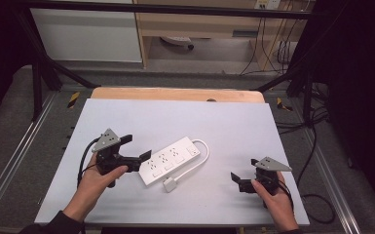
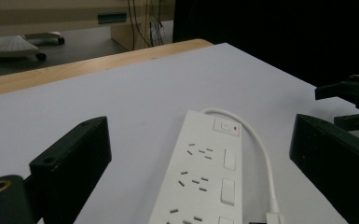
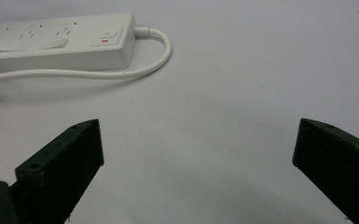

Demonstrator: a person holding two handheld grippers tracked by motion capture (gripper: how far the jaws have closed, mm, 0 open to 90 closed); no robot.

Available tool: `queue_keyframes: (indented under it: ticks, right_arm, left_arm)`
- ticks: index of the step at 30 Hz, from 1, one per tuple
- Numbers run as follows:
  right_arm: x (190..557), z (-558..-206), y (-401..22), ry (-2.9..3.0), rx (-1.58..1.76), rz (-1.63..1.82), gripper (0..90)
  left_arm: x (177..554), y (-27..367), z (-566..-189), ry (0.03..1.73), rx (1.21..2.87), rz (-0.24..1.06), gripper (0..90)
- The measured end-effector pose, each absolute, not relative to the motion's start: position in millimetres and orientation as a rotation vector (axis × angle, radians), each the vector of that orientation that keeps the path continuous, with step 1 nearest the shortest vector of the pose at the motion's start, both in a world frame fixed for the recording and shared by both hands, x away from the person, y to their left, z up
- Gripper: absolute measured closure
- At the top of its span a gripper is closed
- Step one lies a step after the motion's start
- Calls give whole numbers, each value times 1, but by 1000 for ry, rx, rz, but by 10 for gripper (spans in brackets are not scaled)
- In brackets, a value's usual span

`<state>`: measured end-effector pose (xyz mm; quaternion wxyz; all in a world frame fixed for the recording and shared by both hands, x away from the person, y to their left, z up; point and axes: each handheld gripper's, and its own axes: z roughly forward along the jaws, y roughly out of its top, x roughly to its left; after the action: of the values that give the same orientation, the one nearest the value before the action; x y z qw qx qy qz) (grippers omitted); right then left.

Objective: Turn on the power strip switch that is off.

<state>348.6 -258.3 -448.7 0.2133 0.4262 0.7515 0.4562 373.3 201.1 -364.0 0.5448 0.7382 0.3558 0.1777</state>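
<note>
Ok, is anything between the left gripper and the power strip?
Nothing visible: the left gripper, jaws open, sits right at the near end of the power strip, with bare table around it.

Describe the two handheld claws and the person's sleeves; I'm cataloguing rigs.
Both the left claw and right claw are black, with blocky two-jaw fronts. Each carries a grey three-cornered plate with small dark marks and trails a black cable. A dark sleeve shows on the left arm.

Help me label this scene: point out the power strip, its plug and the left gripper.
power strip (image 1: pixel 171 159), high view, middle of its top face.
plug (image 1: pixel 169 185), high view, its white body.
left gripper (image 1: pixel 137 148), high view, between the fingertips.
</note>
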Motion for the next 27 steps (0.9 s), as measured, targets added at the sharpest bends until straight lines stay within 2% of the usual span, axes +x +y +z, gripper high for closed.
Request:
queue_keyframes:
  ticks: [27]
  right_arm:
    - [348,-448,-258,2087,1184,1269,22]
  left_arm:
    - [386,169,-364,813,1810,407,65]
